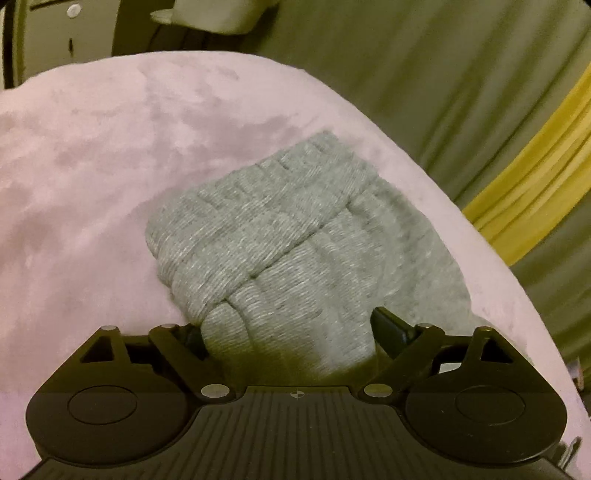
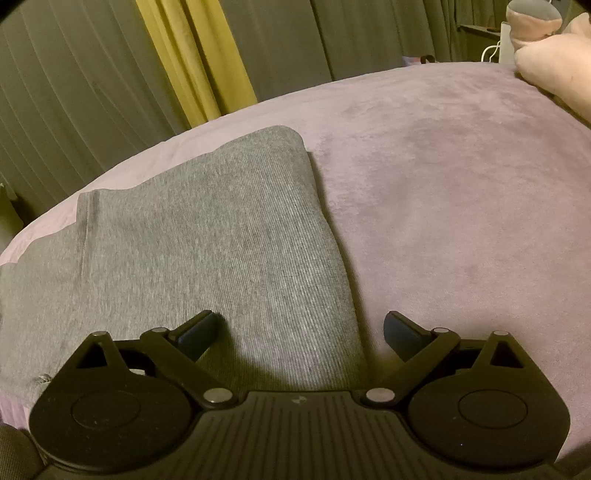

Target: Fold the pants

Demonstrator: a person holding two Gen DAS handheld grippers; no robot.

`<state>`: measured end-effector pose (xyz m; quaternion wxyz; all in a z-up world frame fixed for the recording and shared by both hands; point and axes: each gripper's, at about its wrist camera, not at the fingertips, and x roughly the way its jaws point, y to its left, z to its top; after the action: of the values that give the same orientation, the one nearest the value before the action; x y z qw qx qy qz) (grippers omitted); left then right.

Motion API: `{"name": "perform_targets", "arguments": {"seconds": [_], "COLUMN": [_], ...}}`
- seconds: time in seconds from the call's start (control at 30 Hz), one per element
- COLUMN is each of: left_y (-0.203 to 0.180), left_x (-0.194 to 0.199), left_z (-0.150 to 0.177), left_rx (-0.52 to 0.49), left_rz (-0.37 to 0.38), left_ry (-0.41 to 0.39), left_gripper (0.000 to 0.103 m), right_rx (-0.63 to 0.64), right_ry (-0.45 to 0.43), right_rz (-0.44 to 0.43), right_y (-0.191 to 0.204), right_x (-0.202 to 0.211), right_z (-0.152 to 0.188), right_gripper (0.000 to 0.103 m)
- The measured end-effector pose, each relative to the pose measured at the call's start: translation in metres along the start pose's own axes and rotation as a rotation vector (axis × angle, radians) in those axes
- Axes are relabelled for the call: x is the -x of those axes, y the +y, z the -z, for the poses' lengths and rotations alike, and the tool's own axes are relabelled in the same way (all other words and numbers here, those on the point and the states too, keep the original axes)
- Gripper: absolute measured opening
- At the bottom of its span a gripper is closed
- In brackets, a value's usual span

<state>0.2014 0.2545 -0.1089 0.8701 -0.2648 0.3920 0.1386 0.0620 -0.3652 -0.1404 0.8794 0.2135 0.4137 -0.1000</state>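
Grey knit pants lie on a pink plush blanket. The left wrist view shows their ribbed cuff end [image 1: 280, 221], bunched and doubled over. My left gripper [image 1: 288, 328] is open, its jaws spread around the bunched cloth, the left finger partly hidden by it. The right wrist view shows a flat folded part of the pants [image 2: 207, 236] with a rounded far corner. My right gripper [image 2: 301, 332] is open and straddles the right edge of the pants: one fingertip [image 2: 201, 328] over the cloth, the other over the blanket.
The pink blanket [image 2: 461, 184] covers the bed and extends to the right. Grey and yellow curtains [image 2: 192, 55] hang close behind the bed's far edge. A pale pink pillow [image 2: 557, 66] lies at the far right. White furniture [image 1: 221, 14] stands beyond the bed.
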Motion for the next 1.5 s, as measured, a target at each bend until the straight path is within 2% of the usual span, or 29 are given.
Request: {"name": "perform_targets", "arguments": {"seconds": [0.07, 0.17, 0.23, 0.27, 0.3, 0.37, 0.43, 0.47, 0.5, 0.57, 0.63, 0.7, 0.8, 0.87, 0.97, 1.03, 1.1, 1.17, 1.23, 1.27, 1.33, 1.4, 1.43, 1.47, 1.5], "left_y": [-0.002, 0.003, 0.011, 0.014, 0.017, 0.018, 0.015, 0.013, 0.011, 0.011, 0.011, 0.001, -0.035, -0.066, -0.127, -0.173, -0.212, -0.249, -0.279, -0.292, -0.314, -0.323, -0.322, -0.315, -0.309], "left_x": [0.004, 0.009, 0.011, 0.009, 0.006, 0.0, -0.004, -0.004, -0.002, 0.005, 0.017, 0.032, 0.066, 0.095, 0.146, 0.177, 0.194, 0.2, 0.189, 0.178, 0.15, 0.12, 0.115, 0.121, 0.127], "left_z": [0.001, 0.003, 0.005, 0.005, 0.004, 0.002, -0.002, -0.003, -0.004, -0.003, -0.001, -0.002, 0.002, 0.009, 0.035, 0.067, 0.104, 0.149, 0.197, 0.224, 0.282, 0.338, 0.353, 0.362, 0.361], "left_rx": [-0.012, -0.024, 0.006, 0.029, 0.048, 0.069, 0.076, 0.08, 0.075, 0.07, 0.059, 0.014, -0.128, -0.211, -0.401, -0.559, -0.685, -0.791, -0.877, -0.929, -1.066, -1.271, -1.338, -1.374, -1.389], "left_rz": [-0.018, 0.027, 0.076, 0.085, 0.09, 0.111, 0.113, 0.081, 0.054, 0.075, 0.096, 0.097, 0.068, 0.091, 0.173, 0.247, 0.329, 0.411, 0.43, 0.422, 0.351, 0.226, 0.173, 0.157, 0.181], "left_ry": [-0.018, -0.038, -0.052, -0.046, -0.034, -0.013, -0.005, -0.008, -0.009, -0.03, -0.055, -0.097, -0.198, -0.257, -0.365, -0.43, -0.449, -0.427, -0.375, -0.337, -0.198, -0.071, -0.044, -0.067, -0.08], "left_gripper": [0.07, 0.049, 0.047, 0.05, 0.054, 0.074, 0.074, 0.061, 0.056, 0.037, 0.03, 0.027, 0.026, 0.025, 0.026, 0.026, 0.026, 0.027, 0.028, 0.032, 0.034, 0.041, 0.044, 0.046, 0.052], "right_rx": [0.002, 0.004, 0.004, 0.003, 0.004, 0.004, 0.003, 0.003, 0.002, 0.0, -0.008, -0.019, -0.05, -0.082, -0.153, -0.208, -0.268, -0.328, -0.403, -0.446, -0.511, -0.542, -0.54, -0.527, -0.502], "right_ry": [0.0, 0.0, 0.0, 0.0, 0.0, 0.0, -0.001, -0.001, -0.001, -0.002, -0.007, -0.012, -0.031, -0.06, -0.109, -0.139, -0.171, -0.192, -0.207, -0.219, -0.227, -0.22, -0.219, -0.215, -0.212], "right_rz": [0.001, 0.002, 0.002, 0.002, 0.002, 0.002, 0.003, 0.003, 0.002, -0.001, -0.007, -0.014, -0.027, -0.03, -0.05, -0.06, -0.063, -0.076, -0.09, -0.095, -0.108, -0.127, -0.134, -0.139, -0.15], "right_y": [0.001, 0.001, 0.001, 0.001, 0.001, 0.001, 0.002, 0.002, 0.002, 0.001, -0.001, -0.003, -0.007, -0.011, -0.021, -0.029, -0.038, -0.047, -0.059, -0.066, -0.077, -0.082, -0.083, -0.082, -0.079], "right_x": [-0.001, -0.001, -0.001, -0.001, -0.001, -0.001, -0.001, -0.001, -0.002, -0.001, -0.001, 0.0, 0.002, 0.006, 0.014, 0.021, 0.027, 0.033, 0.039, 0.042, 0.045, 0.046, 0.046, 0.046, 0.046], "right_z": [0.0, 0.0, 0.0, 0.0, 0.0, 0.0, 0.0, 0.0, 0.0, 0.0, 0.0, -0.001, -0.002, -0.003, -0.005, -0.005, -0.005, -0.004, -0.002, -0.001, 0.001, 0.002, 0.002, 0.002, 0.001], "right_gripper": [0.097, 0.098, 0.098, 0.098, 0.098, 0.098, 0.098, 0.098, 0.098, 0.098, 0.098, 0.098, 0.098, 0.098, 0.098, 0.098, 0.098, 0.098, 0.098, 0.098, 0.098, 0.098, 0.098, 0.098, 0.098]}}
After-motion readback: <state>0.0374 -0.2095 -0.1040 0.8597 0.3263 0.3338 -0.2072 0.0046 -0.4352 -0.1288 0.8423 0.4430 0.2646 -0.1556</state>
